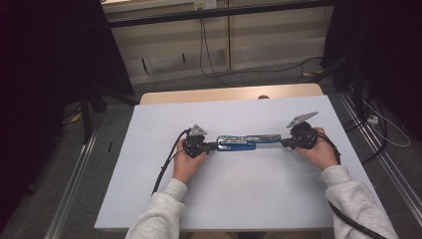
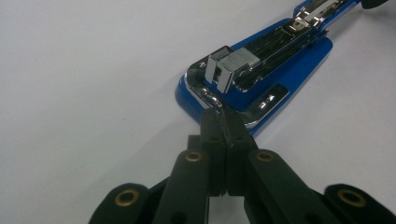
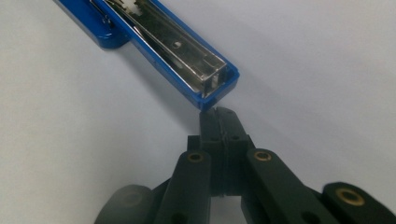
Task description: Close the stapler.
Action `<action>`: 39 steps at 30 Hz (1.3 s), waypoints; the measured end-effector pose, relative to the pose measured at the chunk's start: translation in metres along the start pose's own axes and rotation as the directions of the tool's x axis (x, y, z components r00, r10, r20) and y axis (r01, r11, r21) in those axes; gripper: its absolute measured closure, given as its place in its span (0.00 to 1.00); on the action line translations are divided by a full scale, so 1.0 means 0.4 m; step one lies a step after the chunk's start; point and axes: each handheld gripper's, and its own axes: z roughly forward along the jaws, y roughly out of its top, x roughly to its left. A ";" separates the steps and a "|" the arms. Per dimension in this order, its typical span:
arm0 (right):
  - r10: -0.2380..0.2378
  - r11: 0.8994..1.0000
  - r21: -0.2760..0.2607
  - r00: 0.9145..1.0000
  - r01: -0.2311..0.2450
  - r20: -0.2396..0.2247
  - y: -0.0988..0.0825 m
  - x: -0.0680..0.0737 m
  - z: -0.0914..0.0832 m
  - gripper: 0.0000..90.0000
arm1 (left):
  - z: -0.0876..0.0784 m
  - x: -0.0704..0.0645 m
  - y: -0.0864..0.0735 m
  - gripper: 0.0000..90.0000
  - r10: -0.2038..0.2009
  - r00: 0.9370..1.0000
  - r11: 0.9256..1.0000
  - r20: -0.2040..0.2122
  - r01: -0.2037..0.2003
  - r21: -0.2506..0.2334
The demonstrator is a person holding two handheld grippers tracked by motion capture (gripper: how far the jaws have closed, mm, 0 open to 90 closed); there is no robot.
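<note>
A blue stapler (image 1: 243, 142), swung fully open, lies flat near the middle of a pale grey-white counter (image 1: 164, 199), its two halves stretched in one line from left to right. The left claw (image 1: 213, 146) meets the stapler's left end and the right claw (image 1: 283, 143) its right end, each gripped by a hand in a light grey sleeve (image 1: 159, 214) coming in from the near edge.

In the left gripper view the left claw (image 2: 223, 122) is clenched, jaws pressed together, the tips touching the chrome edge at the stapler's (image 2: 254, 70) base end, where a block of staples sits in the metal channel; whether anything is pinched between the jaws cannot be told. In the right gripper view the right claw (image 3: 218, 116) is likewise clenched on nothing, its tips just beside the blue end of the stapler (image 3: 187, 51), whose open chrome magazine runs away toward the upper left.

The counter's top is bare and matt, with a strip of light wood (image 1: 229, 93) showing along its far edge. Beyond it, a grey floor, pale wall panels and black cables (image 1: 209, 59) hanging down; dark drapes (image 1: 45, 74) close both sides, and metal rails (image 1: 74, 184) flank the counter on the floor.
</note>
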 end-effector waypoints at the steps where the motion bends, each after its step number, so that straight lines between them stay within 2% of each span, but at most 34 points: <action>1: 0.002 1.000 -0.001 1.000 -0.002 0.002 0.001 0.001 -0.002 1.00 | 0.000 0.000 0.000 0.99 -0.001 1.000 1.000 0.000 0.001 0.001; 5: 0.006 1.000 -0.024 1.000 -0.006 0.001 0.007 0.001 -0.010 1.00 | -0.001 0.002 0.000 0.99 0.002 1.000 1.000 0.002 -0.002 0.003; 9: -0.006 1.000 -0.025 1.000 0.007 0.013 0.010 0.004 -0.011 1.00 | 0.001 0.004 0.001 0.98 -0.001 1.000 1.000 0.004 0.001 0.008; 14: 0.000 1.000 -0.031 1.000 0.001 0.009 0.008 0.003 -0.012 1.00 | 0.004 0.005 0.002 0.98 -0.002 1.000 1.000 -0.002 0.002 0.010; 26: 0.003 0.999 -0.044 1.000 -0.003 0.015 0.011 0.003 -0.016 1.00 | 0.004 0.004 0.003 1.00 0.016 1.000 1.000 -0.001 -0.016 0.017; 30: 0.007 0.998 -0.069 1.000 -0.007 0.011 0.016 0.007 -0.022 1.00 | 0.003 0.004 0.002 1.00 0.028 1.000 0.999 -0.001 -0.028 0.019; 33: -0.011 0.996 -0.086 1.000 0.013 0.021 0.027 0.014 -0.025 1.00 | 0.004 0.001 0.002 1.00 0.024 1.000 0.999 -0.005 -0.024 0.029; 36: -0.021 0.995 -0.097 1.000 0.022 0.010 0.036 0.023 -0.024 1.00 | 0.000 0.001 0.001 1.00 0.040 0.999 0.999 -0.015 -0.039 0.035; 39: -0.026 0.995 -0.091 1.000 0.027 0.011 0.037 0.028 -0.020 0.95 | -0.005 0.004 -0.001 1.00 0.027 0.999 0.999 -0.021 -0.027 0.035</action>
